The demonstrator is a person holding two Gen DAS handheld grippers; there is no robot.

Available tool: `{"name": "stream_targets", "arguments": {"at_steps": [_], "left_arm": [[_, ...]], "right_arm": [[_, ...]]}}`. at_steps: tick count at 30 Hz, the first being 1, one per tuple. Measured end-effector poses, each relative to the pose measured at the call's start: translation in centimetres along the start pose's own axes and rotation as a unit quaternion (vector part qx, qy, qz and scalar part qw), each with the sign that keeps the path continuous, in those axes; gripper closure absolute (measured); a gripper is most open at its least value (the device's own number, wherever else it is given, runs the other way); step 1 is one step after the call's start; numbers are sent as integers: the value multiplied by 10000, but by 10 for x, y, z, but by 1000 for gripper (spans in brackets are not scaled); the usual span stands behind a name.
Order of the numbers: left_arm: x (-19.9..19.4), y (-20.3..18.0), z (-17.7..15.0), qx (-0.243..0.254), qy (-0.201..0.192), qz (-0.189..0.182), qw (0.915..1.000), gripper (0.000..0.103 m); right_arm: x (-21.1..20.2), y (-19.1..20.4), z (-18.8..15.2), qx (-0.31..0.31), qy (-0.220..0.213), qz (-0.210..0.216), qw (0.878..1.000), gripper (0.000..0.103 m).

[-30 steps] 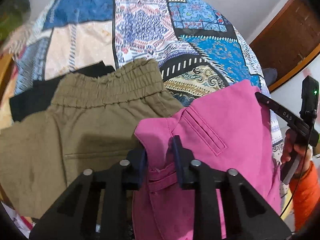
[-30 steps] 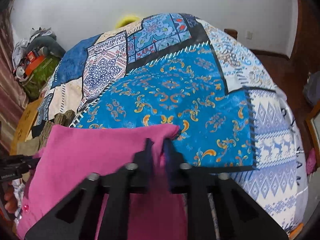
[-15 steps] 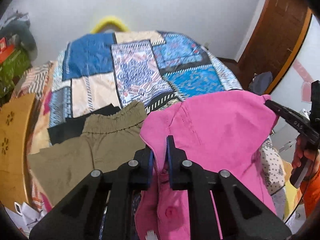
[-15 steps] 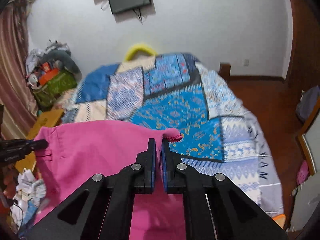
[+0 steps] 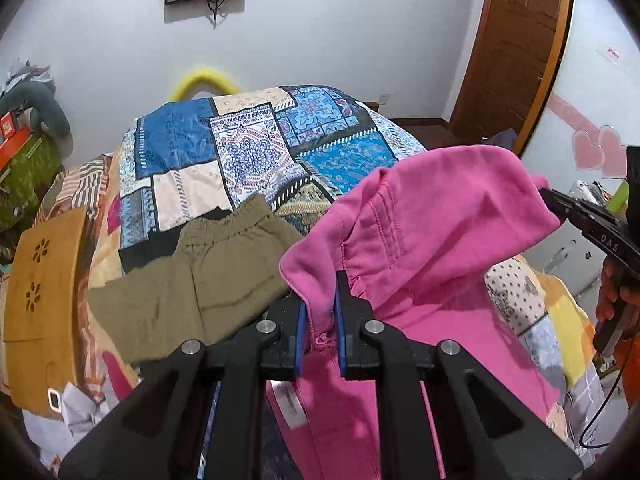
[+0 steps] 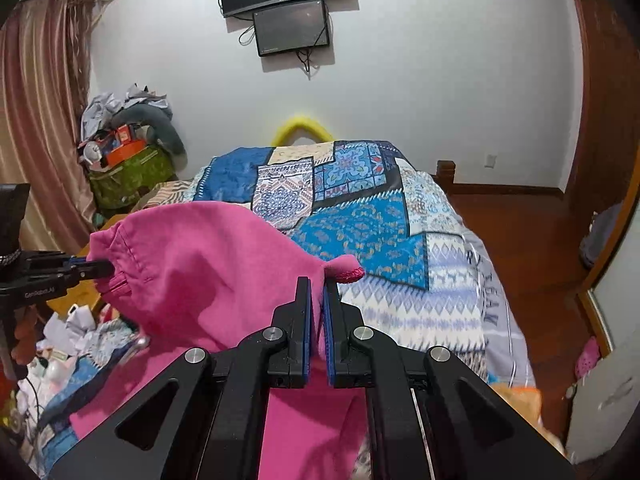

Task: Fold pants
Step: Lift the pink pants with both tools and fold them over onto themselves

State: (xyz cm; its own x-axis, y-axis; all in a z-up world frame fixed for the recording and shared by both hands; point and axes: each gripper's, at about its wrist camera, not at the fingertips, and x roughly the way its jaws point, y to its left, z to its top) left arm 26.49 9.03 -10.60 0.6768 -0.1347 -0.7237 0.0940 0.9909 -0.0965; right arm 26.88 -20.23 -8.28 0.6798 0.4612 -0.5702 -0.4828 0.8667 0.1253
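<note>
Pink pants (image 5: 440, 216) lifted clear of bed (image 5: 248, 148), stretched between both grippers at waistband. Left gripper (image 5: 319, 300) narrow, pinching one waistband corner, fabric bunched between blue pads; belt loop and back pocket seam at 1 o'clock of fingertips. Right gripper (image 6: 317, 296) narrow, pinching opposite waistband corner, small stitched tab poking out at 1 o'clock of its tips. In left view, right gripper's tip at 3 o'clock, at pants' far corner; in right view, left gripper at 9 o'clock likewise. Legs hanging down below frame, lower ends not visible.

Olive pants (image 5: 208, 272) lying flat on patchwork quilt at 10 o'clock of left gripper, partly over a black garment (image 5: 160, 244). Wooden board (image 5: 44, 304) at 9 o'clock edge of left view. Wall screens (image 6: 288, 4) at 12 o'clock in right view.

Step, as judged: pick-up and spread, garment held in air prior to laying out; no fold made yet. Early in task.

Next move, as judged: carry toward open blue quilt area at 12 o'clock, keep waistband taut, lower so legs drape flat and aligned, avoid landing on olive pants. Release only once fabric rests flat. Risk: sagging middle giving creases; legs twisting while unseen.
</note>
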Motion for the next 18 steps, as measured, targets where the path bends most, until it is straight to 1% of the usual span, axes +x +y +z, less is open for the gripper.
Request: {"name": "stream_targets", "arguments": {"at_steps": [5,9,13,18], "left_arm": [[-18,-6,-29,21,3,-185,9998,91],[-24,-14,-52,117,79,-210,9997,91],[-29,-25,-77,381,198,-135,9990,89],[-37,-29,-98,488,324,-150,9982,83]], "right_arm": [[-18,-1,-25,248,-9,152,9996,98],[-27,-4,-44,404,98,236,9989,98],[-42,0,-63,366,204,172,9990,98],[-56,0,-82,305,375,64,9988,98]]}}
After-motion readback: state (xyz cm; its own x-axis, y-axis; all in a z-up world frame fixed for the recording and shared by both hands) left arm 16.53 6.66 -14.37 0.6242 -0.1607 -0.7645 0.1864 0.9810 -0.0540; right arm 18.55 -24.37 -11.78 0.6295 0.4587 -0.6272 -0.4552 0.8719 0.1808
